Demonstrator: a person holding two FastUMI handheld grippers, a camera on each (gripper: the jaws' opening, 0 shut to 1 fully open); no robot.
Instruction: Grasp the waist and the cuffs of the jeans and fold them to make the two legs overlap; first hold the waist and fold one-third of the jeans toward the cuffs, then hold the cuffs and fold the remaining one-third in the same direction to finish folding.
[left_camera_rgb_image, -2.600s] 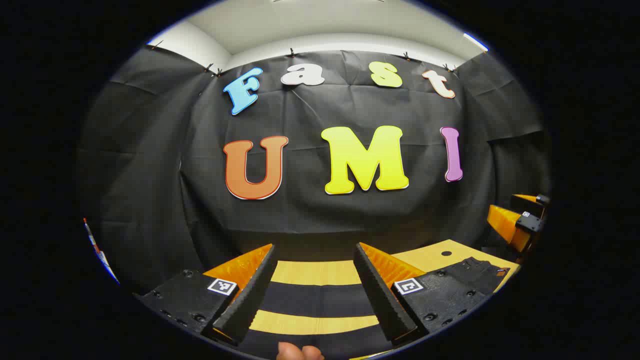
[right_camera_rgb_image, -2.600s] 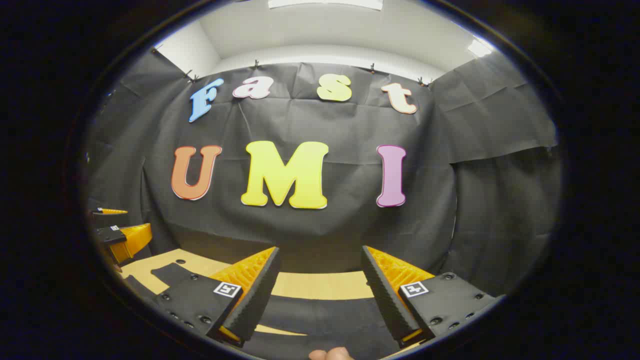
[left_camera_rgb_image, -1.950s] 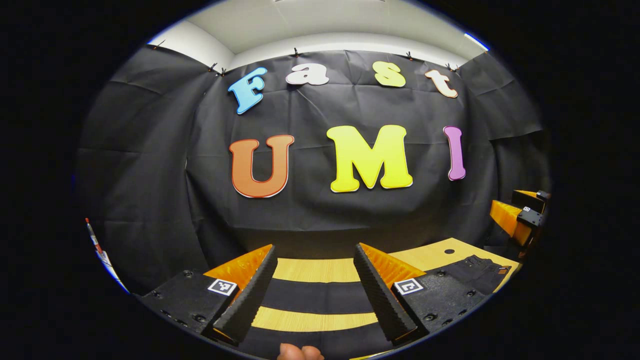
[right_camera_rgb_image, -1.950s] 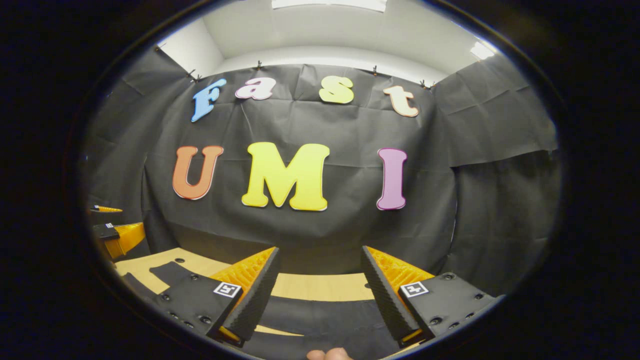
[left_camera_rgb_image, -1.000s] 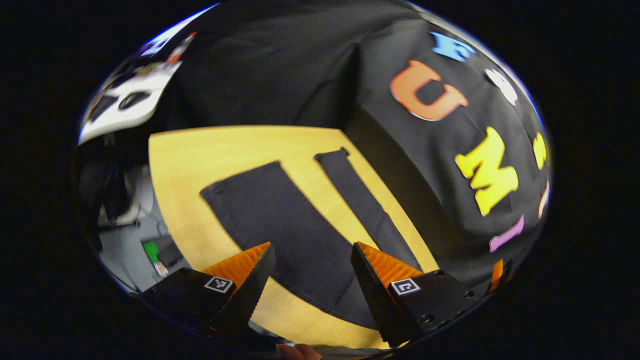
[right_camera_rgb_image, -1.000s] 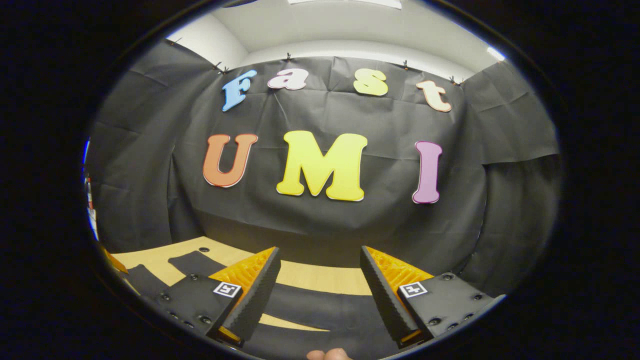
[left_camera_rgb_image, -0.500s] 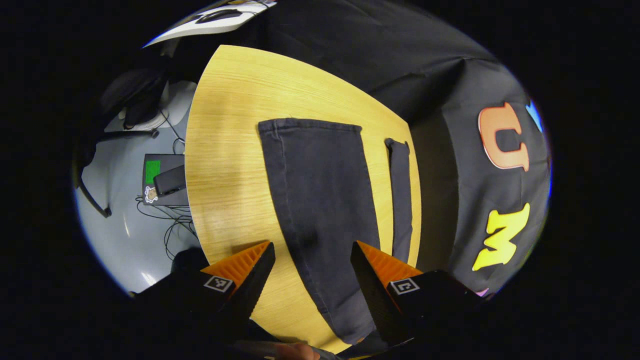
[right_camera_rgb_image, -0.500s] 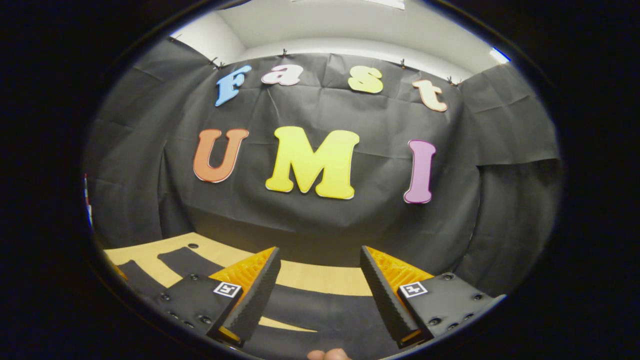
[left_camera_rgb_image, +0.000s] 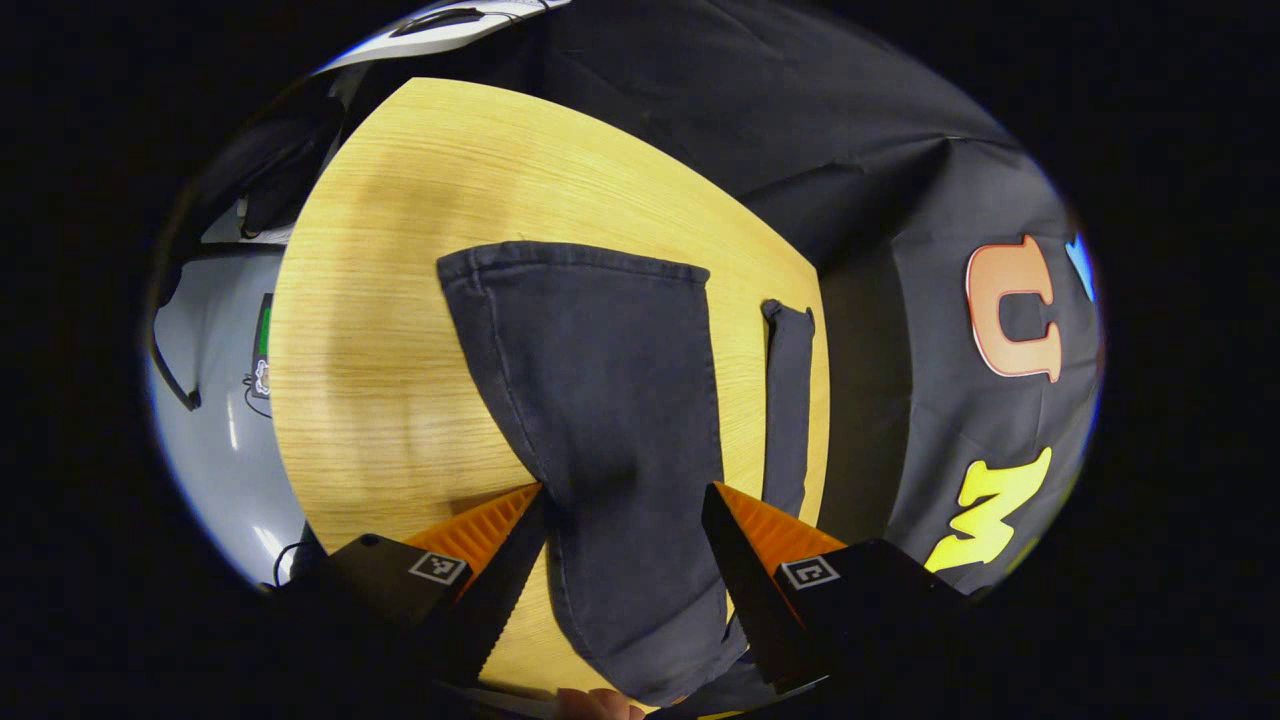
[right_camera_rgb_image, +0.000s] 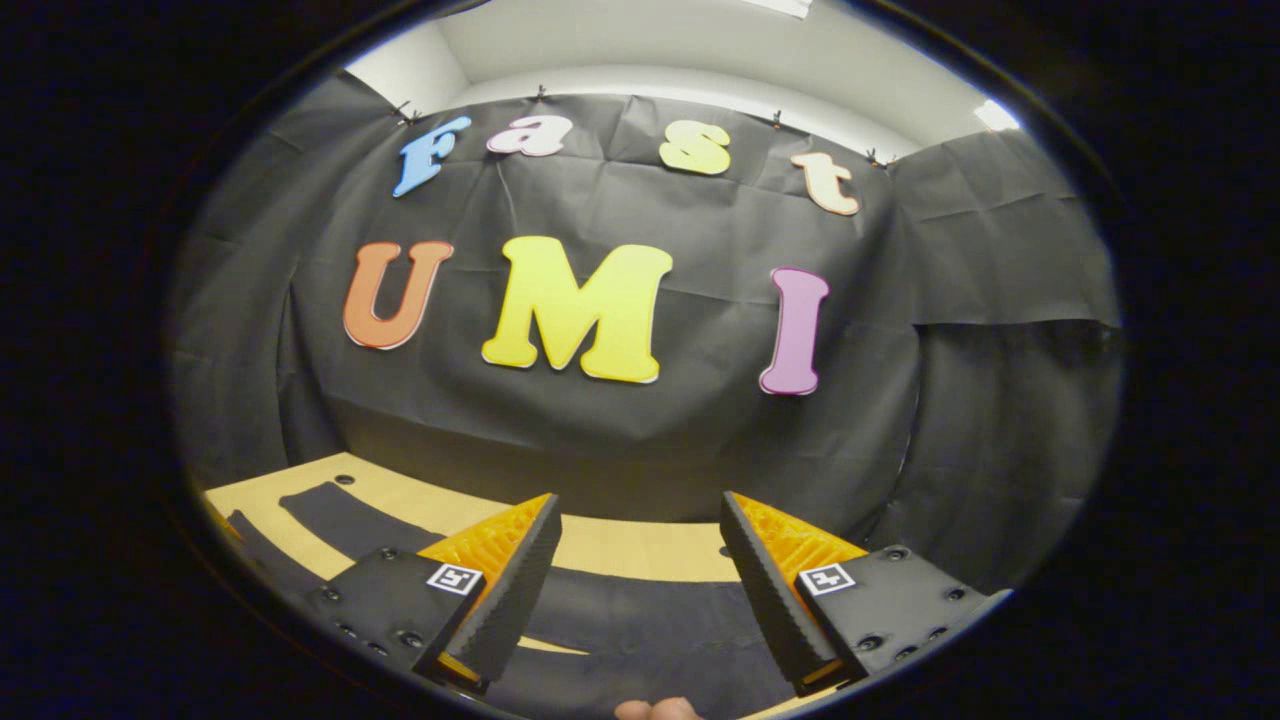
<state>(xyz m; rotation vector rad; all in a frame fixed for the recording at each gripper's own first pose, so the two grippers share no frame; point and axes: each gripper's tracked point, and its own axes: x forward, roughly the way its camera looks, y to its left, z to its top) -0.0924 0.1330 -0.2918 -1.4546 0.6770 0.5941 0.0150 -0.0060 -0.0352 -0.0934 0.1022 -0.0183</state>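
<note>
Bench (left_camera_rgb_image: 400, 300) is carrying the jeans (left_camera_rgb_image: 600, 400), lying flat with legs spread apart. Left tongs (left_camera_rgb_image: 620, 560) are hanging over the near leg, fingers wide apart, holding nothing. Right tongs (right_camera_rgb_image: 635, 590) are hanging over denim too, fingers parted wide, gripping nothing.

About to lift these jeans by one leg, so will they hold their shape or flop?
The jeans will probably flop: they lie flat on the wooden table with soft wrinkles. Likely heavyish, being thick denim. The open left gripper straddles one leg, so the rest may drag behind.
</note>
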